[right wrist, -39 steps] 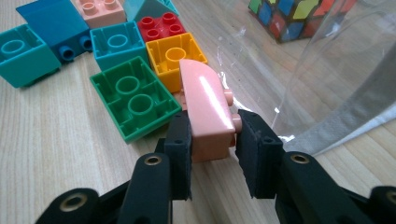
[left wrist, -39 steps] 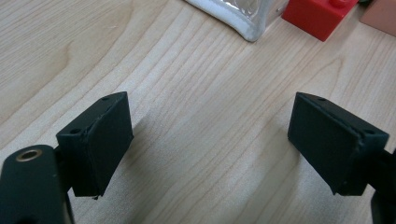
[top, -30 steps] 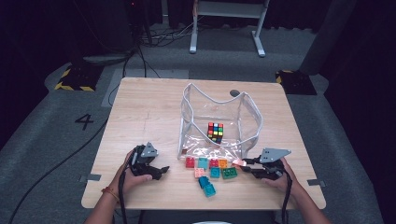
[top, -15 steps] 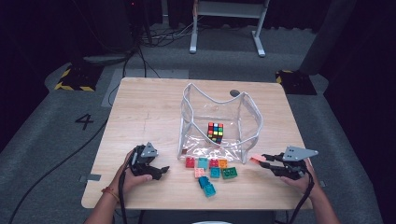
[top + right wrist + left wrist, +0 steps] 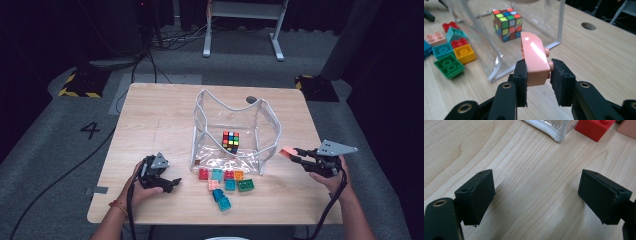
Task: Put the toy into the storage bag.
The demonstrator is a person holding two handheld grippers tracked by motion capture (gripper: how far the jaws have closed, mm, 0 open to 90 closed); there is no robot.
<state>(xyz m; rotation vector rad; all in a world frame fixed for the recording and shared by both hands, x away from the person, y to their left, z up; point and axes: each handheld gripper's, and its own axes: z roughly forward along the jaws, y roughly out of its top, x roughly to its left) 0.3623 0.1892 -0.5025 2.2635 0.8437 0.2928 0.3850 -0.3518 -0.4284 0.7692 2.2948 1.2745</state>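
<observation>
I am gripping a pink rounded plastic brick [image 5: 535,58] in my right gripper [image 5: 536,72], holding it above the wooden table [image 5: 160,125], beside the clear plastic pouch [image 5: 265,127]. My left gripper [image 5: 536,192] is resting with jaws released, grasping nothing.

Worktop [image 5: 165,115] evenly lit from overhead, surroundings near black from 9 through 3 o'clock. High view soft and low-res. Glare streaks on the clear pouch [image 5: 265,125] and pink brick [image 5: 535,58]. Short soft shadows under pads [image 5: 477,195]; their near ends blur at 6 o'clock.
</observation>
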